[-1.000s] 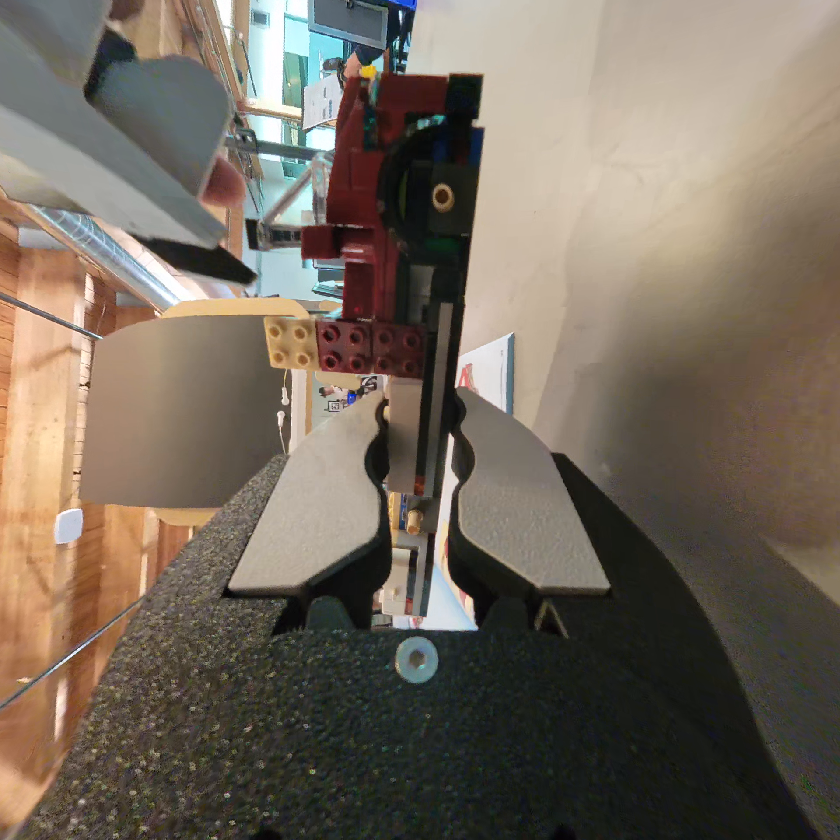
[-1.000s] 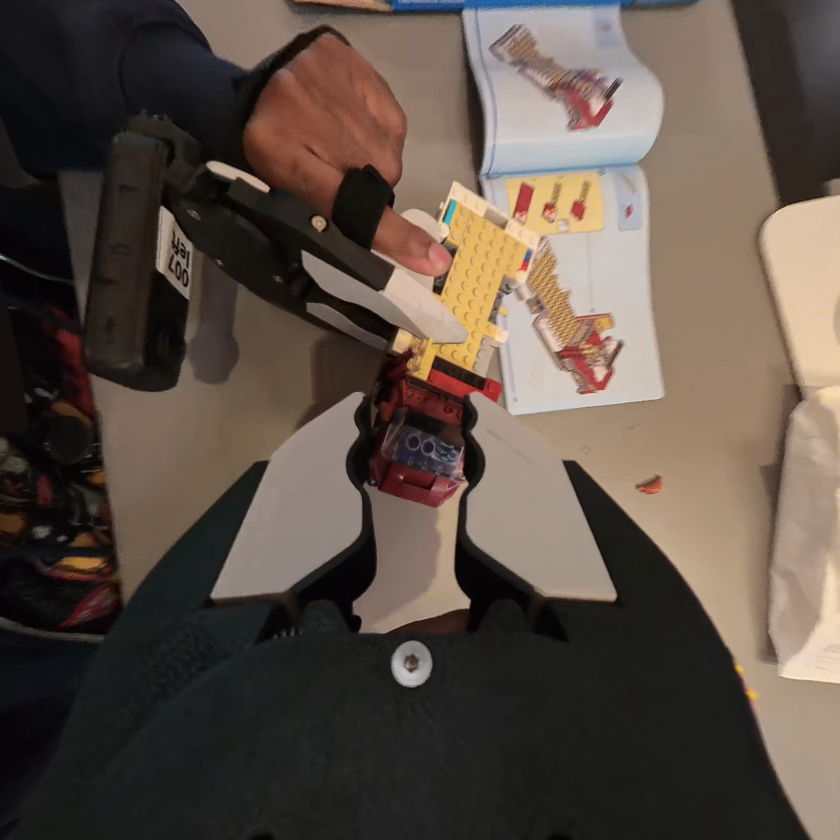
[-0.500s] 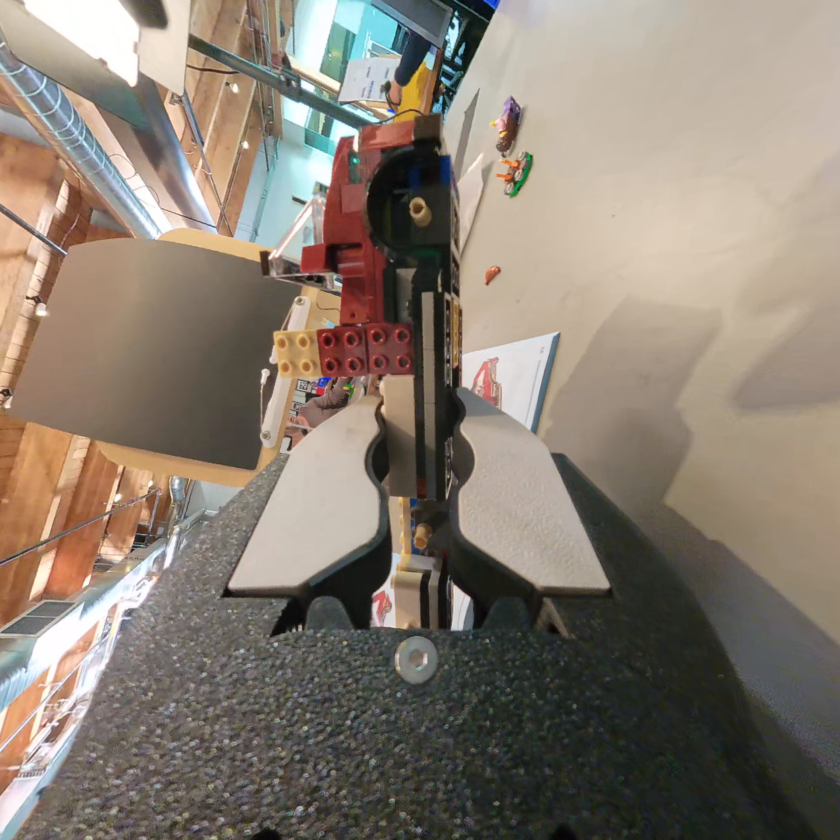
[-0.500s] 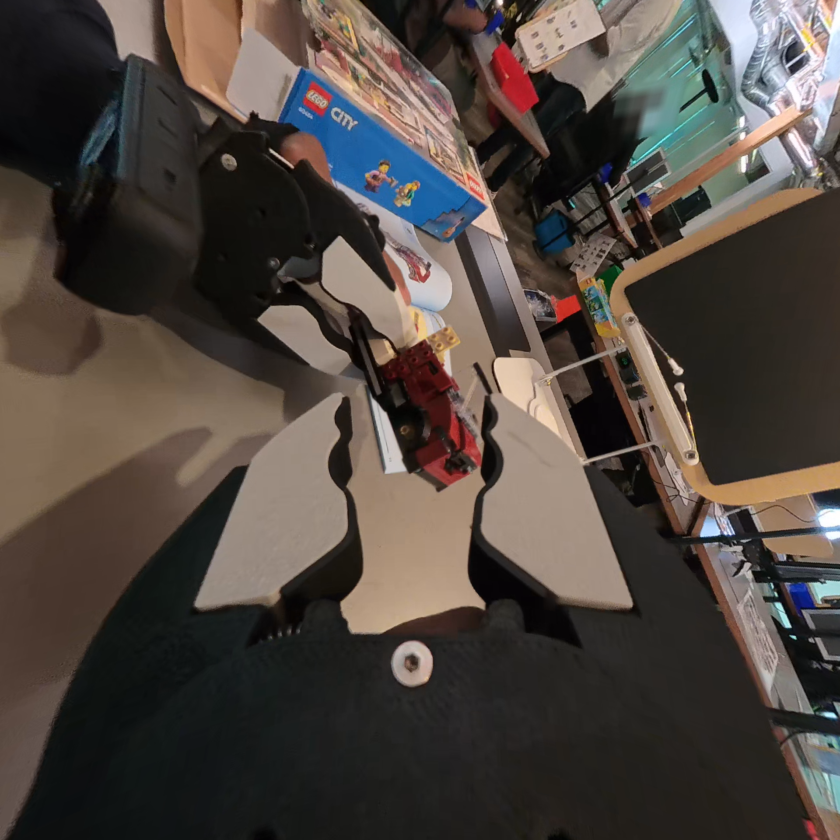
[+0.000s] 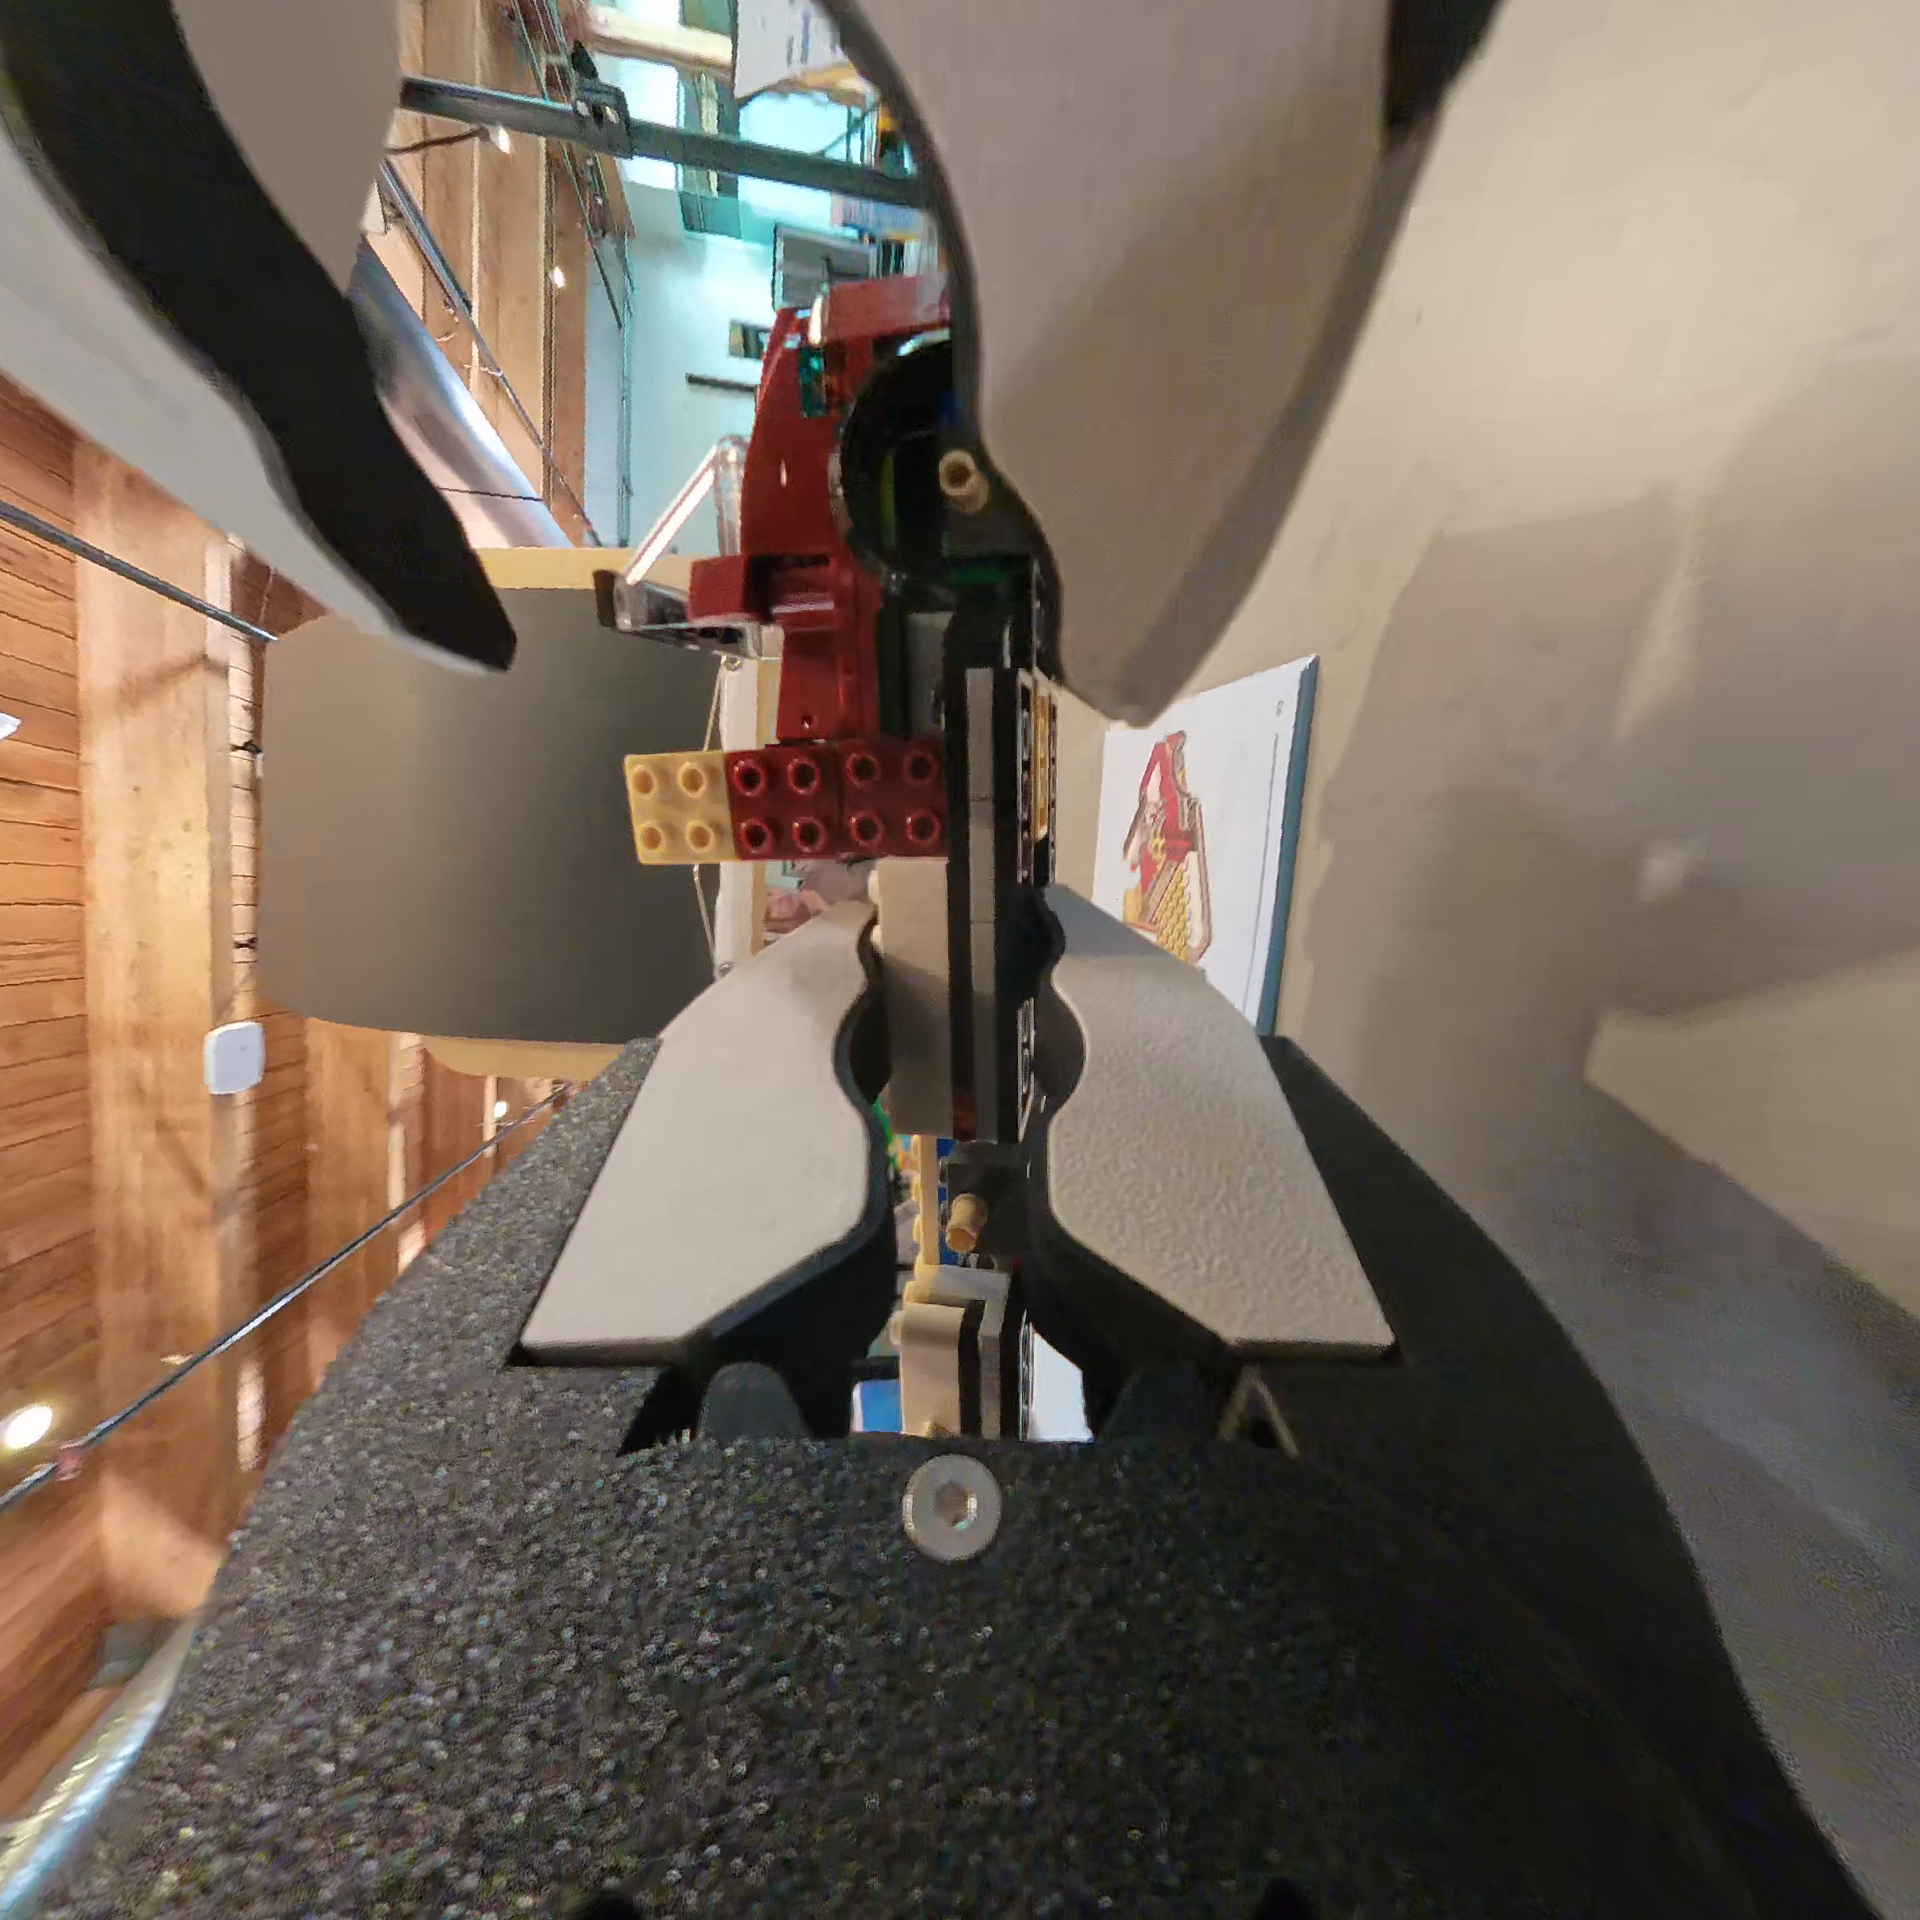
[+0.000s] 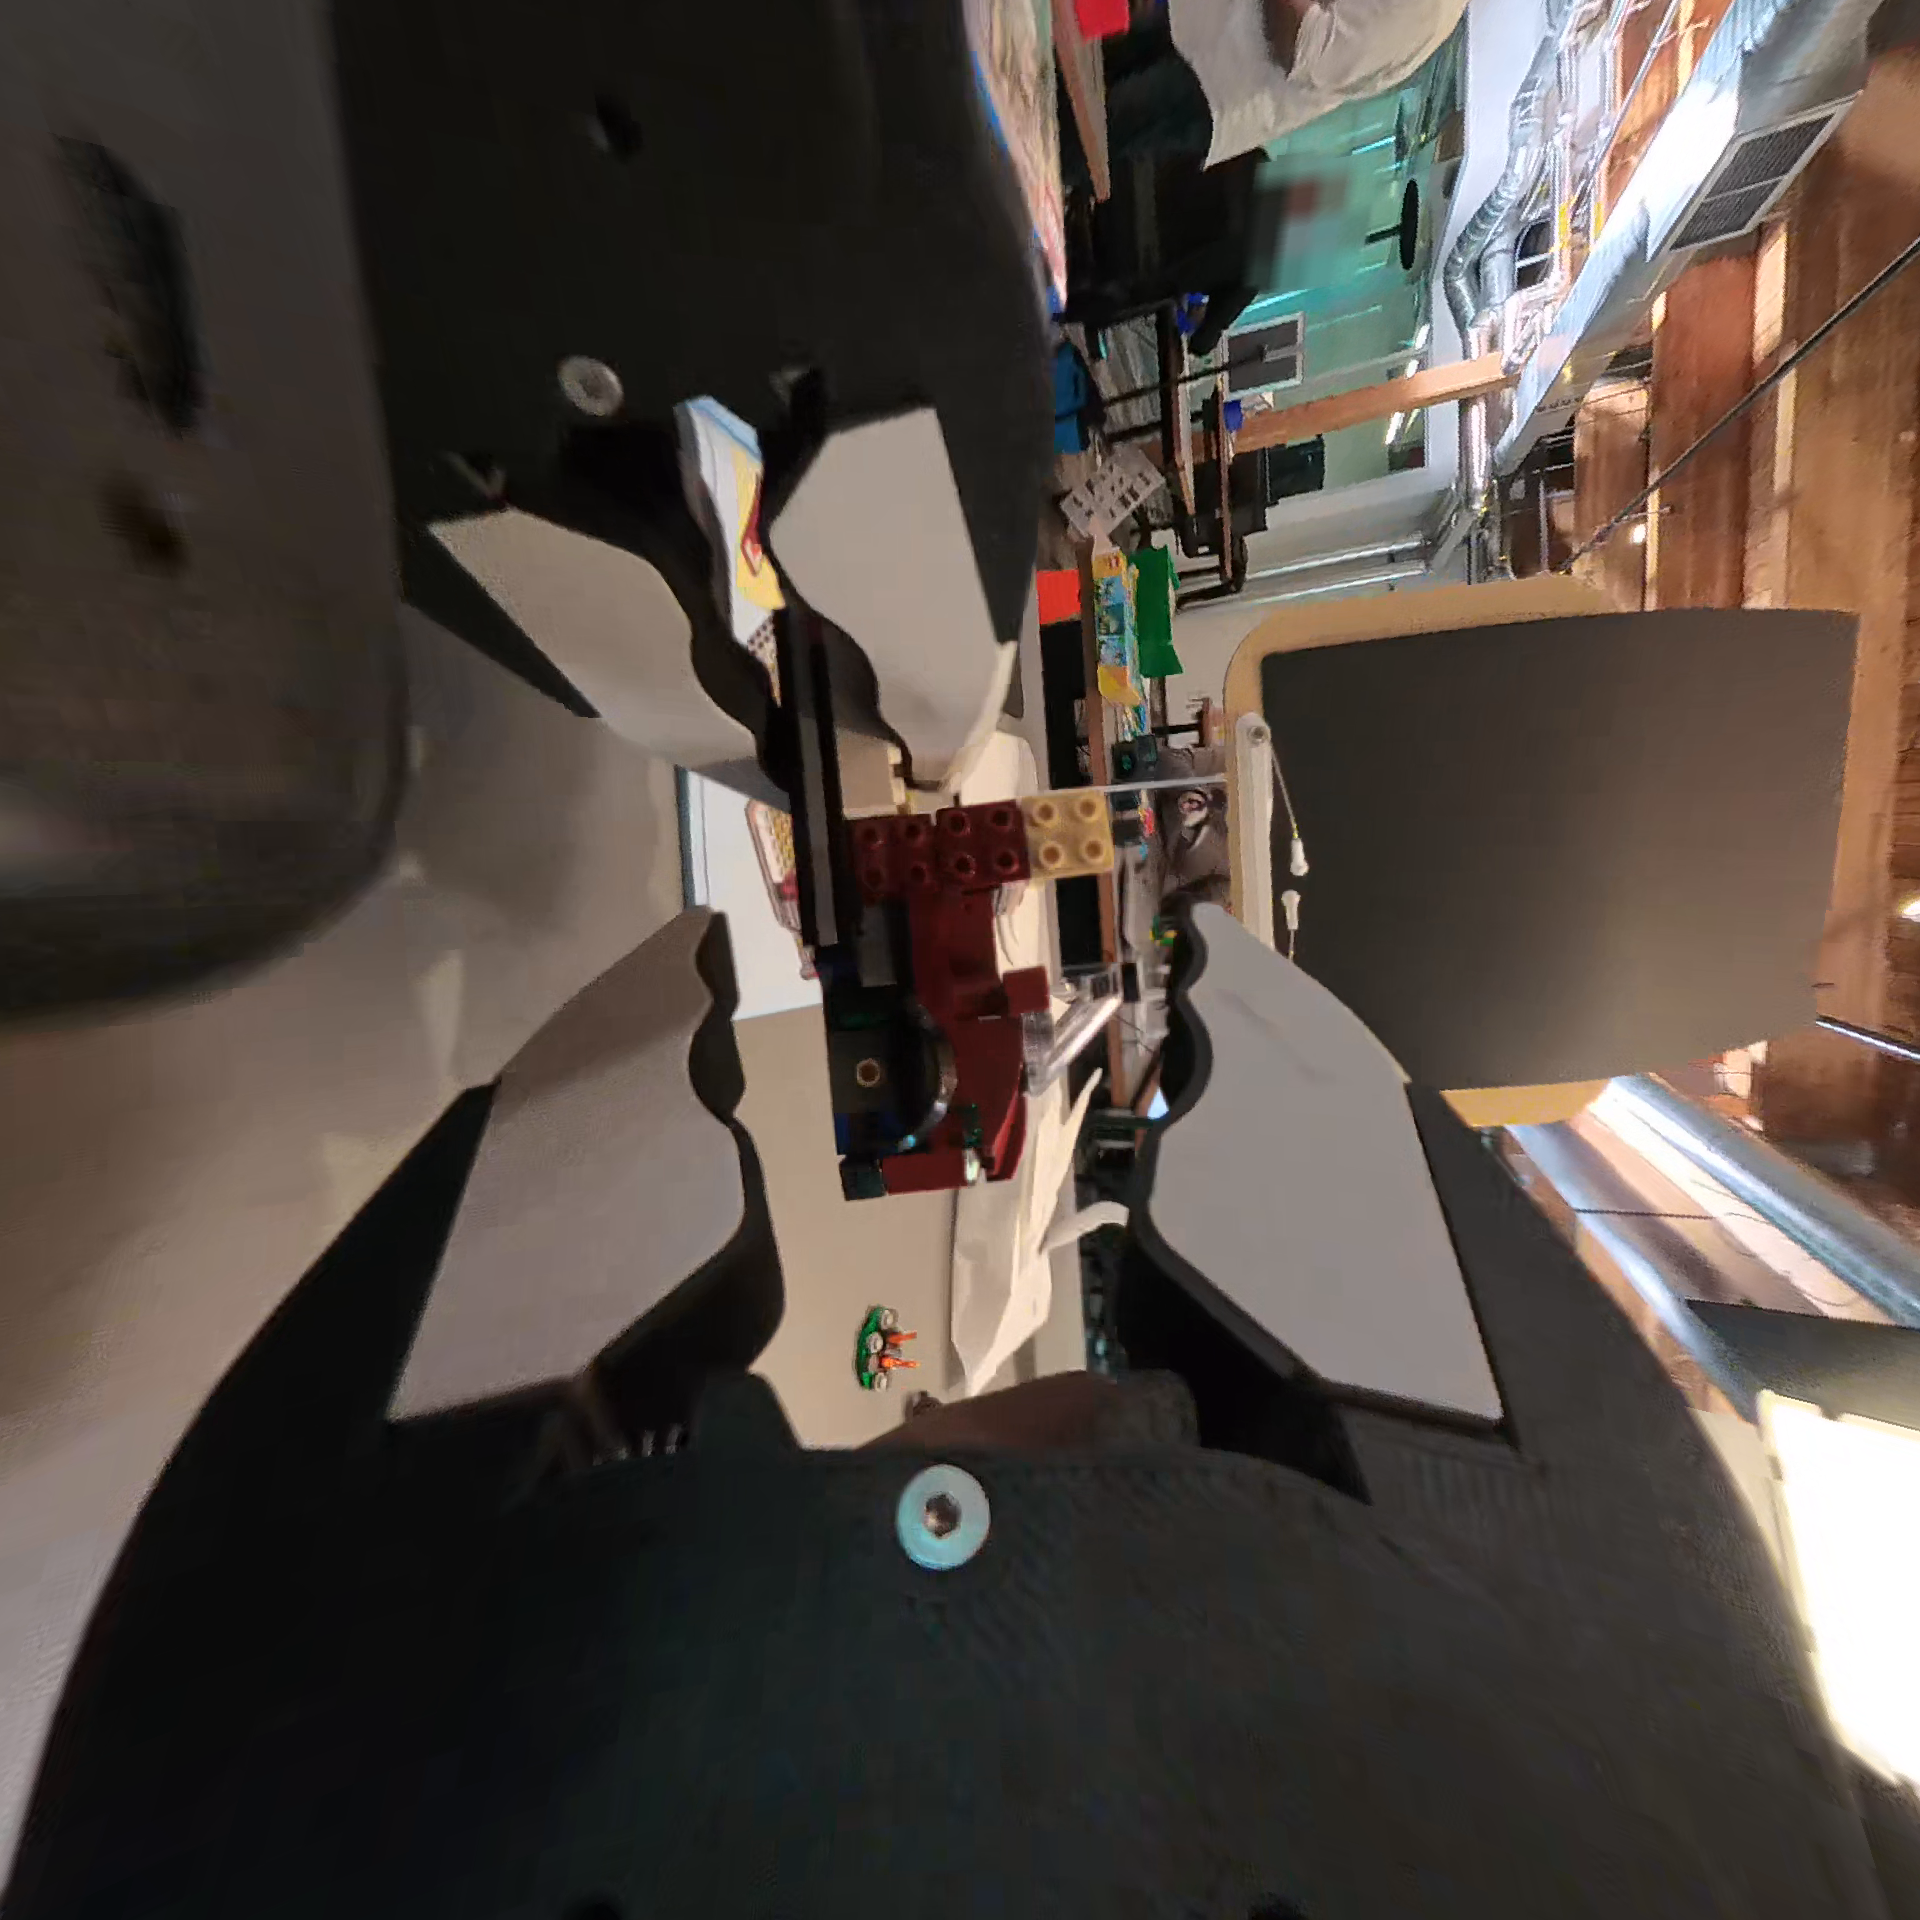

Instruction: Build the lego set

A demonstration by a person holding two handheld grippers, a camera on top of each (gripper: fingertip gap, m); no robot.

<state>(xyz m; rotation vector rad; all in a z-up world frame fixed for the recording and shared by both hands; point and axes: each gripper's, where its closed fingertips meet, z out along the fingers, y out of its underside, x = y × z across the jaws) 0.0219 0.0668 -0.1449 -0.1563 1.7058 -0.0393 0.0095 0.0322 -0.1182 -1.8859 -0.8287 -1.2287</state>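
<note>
Left gripper clamps the dark-red brick model; right gripper, jaws spread, straddles it untouching, so careless closing could dislodge bricks.

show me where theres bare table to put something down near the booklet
Bare grey table lies beyond the open booklet, and between the booklet and the small green piece. It is crowded around the brick model, where both tongs meet, and by the crumpled white paper.
</note>
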